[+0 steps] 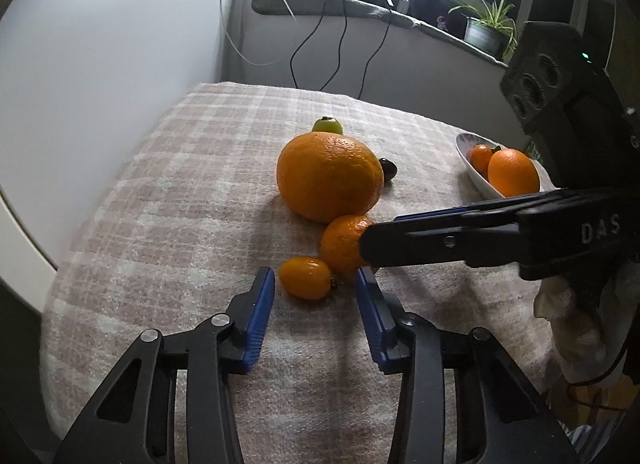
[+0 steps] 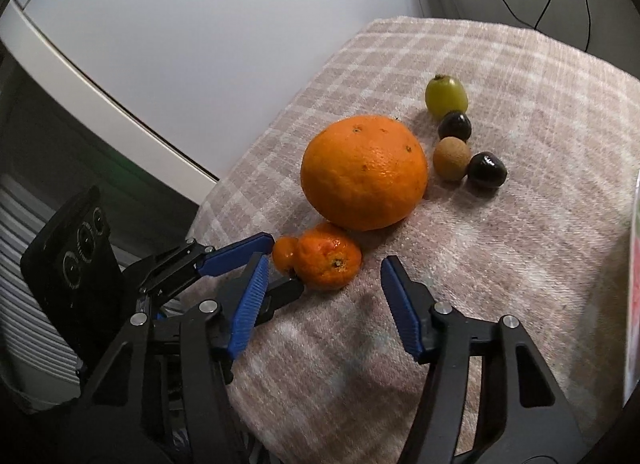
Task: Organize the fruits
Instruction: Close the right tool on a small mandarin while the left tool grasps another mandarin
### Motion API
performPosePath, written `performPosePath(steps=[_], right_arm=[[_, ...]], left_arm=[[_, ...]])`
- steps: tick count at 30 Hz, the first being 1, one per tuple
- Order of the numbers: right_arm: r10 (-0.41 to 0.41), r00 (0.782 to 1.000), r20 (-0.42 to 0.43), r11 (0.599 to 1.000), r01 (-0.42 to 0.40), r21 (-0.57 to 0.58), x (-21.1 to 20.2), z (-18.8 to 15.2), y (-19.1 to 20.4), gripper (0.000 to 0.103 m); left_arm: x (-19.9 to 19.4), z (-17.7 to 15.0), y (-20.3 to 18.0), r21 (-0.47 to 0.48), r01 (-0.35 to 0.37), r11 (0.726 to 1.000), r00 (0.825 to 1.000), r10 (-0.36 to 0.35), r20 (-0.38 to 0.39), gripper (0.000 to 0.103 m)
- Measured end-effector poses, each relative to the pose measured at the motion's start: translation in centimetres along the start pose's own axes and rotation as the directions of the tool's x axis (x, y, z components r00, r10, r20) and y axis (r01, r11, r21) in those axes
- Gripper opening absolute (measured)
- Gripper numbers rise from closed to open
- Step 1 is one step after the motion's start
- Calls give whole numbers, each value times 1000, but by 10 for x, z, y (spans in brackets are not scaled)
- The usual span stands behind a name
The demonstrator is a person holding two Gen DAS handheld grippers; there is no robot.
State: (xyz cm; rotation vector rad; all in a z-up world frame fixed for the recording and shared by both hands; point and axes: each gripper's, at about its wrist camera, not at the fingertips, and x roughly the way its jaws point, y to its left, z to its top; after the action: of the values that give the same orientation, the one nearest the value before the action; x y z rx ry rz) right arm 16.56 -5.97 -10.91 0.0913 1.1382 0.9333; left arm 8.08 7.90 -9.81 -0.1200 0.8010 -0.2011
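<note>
Fruits sit clustered on checked cloth (image 1: 180, 184) over the bench: big orange (image 1: 329, 176), mandarin (image 1: 344, 246) touching it, small kumquat (image 1: 306, 278) beside. Left gripper (image 1: 315, 284) is unclenched, kumquat between its tips, pads not pressing. Right gripper (image 2: 324, 270) is unclenched around the mandarin, not gripping. Bowl (image 1: 466, 156) at right holds two orange fruits.

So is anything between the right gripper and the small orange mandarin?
Nothing lies between the right gripper and the mandarin; only the left gripper's fingertip crowds the fruit's left side.
</note>
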Motion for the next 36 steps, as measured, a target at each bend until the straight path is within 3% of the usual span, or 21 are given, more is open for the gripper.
performPosePath(steps=[8,12,26,30,36], right_arm=[[9,1000,-28,1000,-9,1,11,-1,2,50],[18,1000,-23,999,-17,33,10,1,-4,37],[24,1000,-18,999,-23,43,-2,-5,-9,33],[35,999,-14,998,-34,48,-9,-6,-12,17],[35,999,-26,999,-34,29,-8,-3,-10,17]], left_arm=[[2,0,-3,14,15,1000,1000,-15,-5,39],[2,-1,-2,13,15,1000,1000,-15,-10,37],[6,0,-2,39,7,999,1000,-7,-19,40],[9,1,-3,48,16,999,1000,-15,-26,41],[10,2,-1,47,28,999,999,-27,-30,40]])
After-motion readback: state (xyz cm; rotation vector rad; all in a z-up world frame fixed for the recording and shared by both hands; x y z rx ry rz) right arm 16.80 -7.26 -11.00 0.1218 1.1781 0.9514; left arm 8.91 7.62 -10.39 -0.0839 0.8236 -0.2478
